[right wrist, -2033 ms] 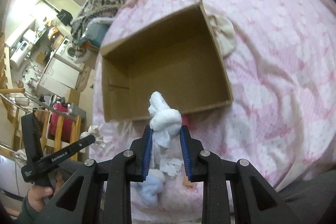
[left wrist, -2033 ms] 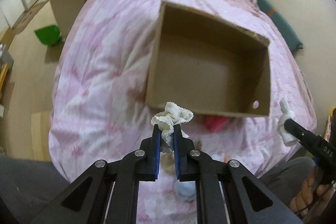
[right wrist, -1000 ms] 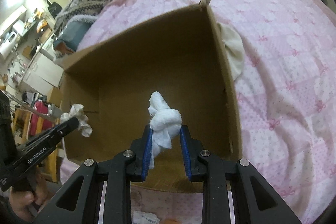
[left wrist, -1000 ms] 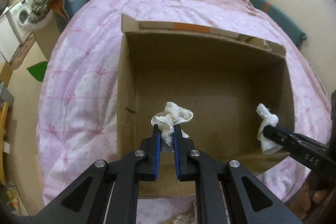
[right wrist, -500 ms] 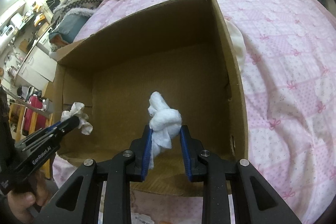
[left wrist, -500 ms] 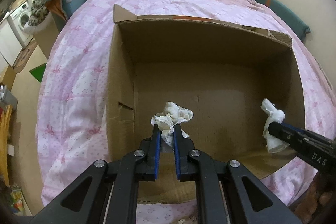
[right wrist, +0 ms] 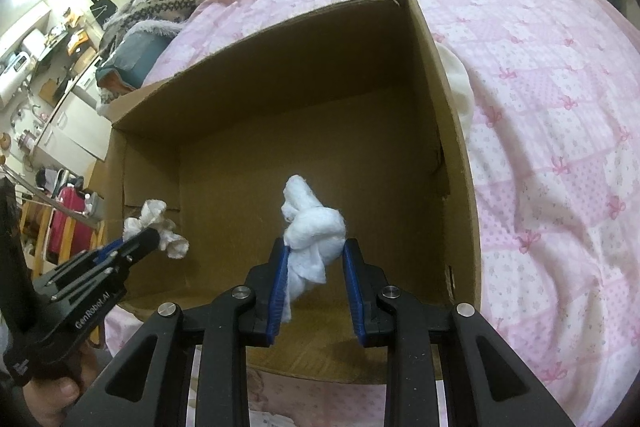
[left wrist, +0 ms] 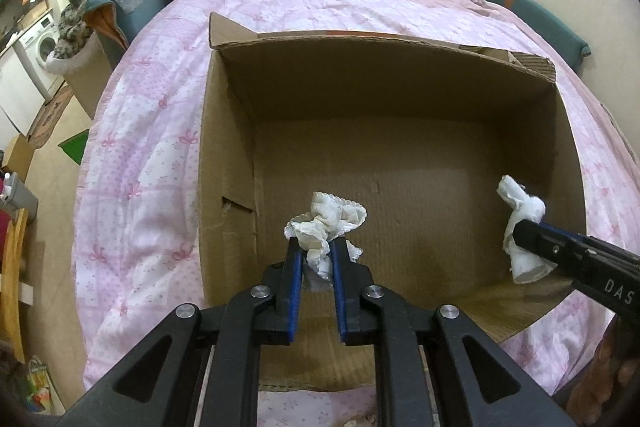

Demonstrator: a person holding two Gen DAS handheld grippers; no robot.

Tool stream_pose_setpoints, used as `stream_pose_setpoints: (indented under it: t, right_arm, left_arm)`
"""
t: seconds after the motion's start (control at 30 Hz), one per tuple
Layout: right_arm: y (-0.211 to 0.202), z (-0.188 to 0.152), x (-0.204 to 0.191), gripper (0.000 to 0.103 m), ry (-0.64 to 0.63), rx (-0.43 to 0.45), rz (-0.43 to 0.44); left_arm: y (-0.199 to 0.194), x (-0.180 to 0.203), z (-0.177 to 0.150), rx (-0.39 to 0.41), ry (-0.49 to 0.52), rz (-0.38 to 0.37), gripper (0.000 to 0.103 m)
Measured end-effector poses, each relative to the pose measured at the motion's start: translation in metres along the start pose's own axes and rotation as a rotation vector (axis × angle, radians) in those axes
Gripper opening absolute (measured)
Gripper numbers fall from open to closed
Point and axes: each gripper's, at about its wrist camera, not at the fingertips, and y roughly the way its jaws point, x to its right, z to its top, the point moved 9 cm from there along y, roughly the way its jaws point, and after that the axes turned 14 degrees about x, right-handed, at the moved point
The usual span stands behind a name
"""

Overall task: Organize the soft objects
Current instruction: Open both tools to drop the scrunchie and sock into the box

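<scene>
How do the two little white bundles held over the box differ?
The left bundle is cream with a frilly scalloped edge; the right bundle is pure white, plain and knotted. The right bundle looks bulkier and spreads its fingers wider. Both are soft cloth, held over the empty cardboard box.

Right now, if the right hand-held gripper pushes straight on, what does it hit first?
Likely the bare floor of the cardboard box; the right hand-held gripper with its white knotted cloth points down into it. Depth unclear.
</scene>
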Motion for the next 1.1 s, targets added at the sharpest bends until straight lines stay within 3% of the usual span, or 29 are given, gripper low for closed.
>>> stream_pose_setpoints:
  t: [0.27, 0.33, 0.4, 0.43, 0.47, 0.67, 1.1]
  right_arm:
    - [-0.007, 0.007, 0.003, 0.030, 0.019, 0.028, 0.019]
    - [-0.010, 0.009, 0.003, 0.032, 0.017, 0.038, 0.016]
    - [-0.013, 0.010, 0.005, 0.044, 0.021, 0.049, 0.011]
    - [-0.015, 0.012, 0.006, 0.065, 0.027, 0.061, 0.011]
    - [-0.018, 0.015, 0.007, 0.074, 0.032, 0.081, 0.010]
    - [-0.035, 0.028, 0.008, 0.077, 0.049, 0.155, 0.011]
    - [-0.057, 0.014, 0.016, 0.077, 0.013, 0.148, -0.062]
  left_arm:
    - [-0.003, 0.003, 0.004, 0.016, -0.001, -0.018, 0.023]
    - [-0.005, 0.002, 0.006, 0.027, -0.001, -0.007, 0.045]
    - [-0.009, 0.002, 0.010, 0.048, -0.005, -0.001, 0.062]
    - [-0.011, 0.002, 0.012, 0.061, -0.006, 0.001, 0.065]
    - [-0.013, 0.002, 0.015, 0.072, -0.008, 0.001, 0.065]
    - [-0.026, -0.001, 0.026, 0.117, 0.004, 0.032, 0.066]
    - [-0.055, -0.021, 0.029, 0.113, -0.079, 0.028, 0.067]
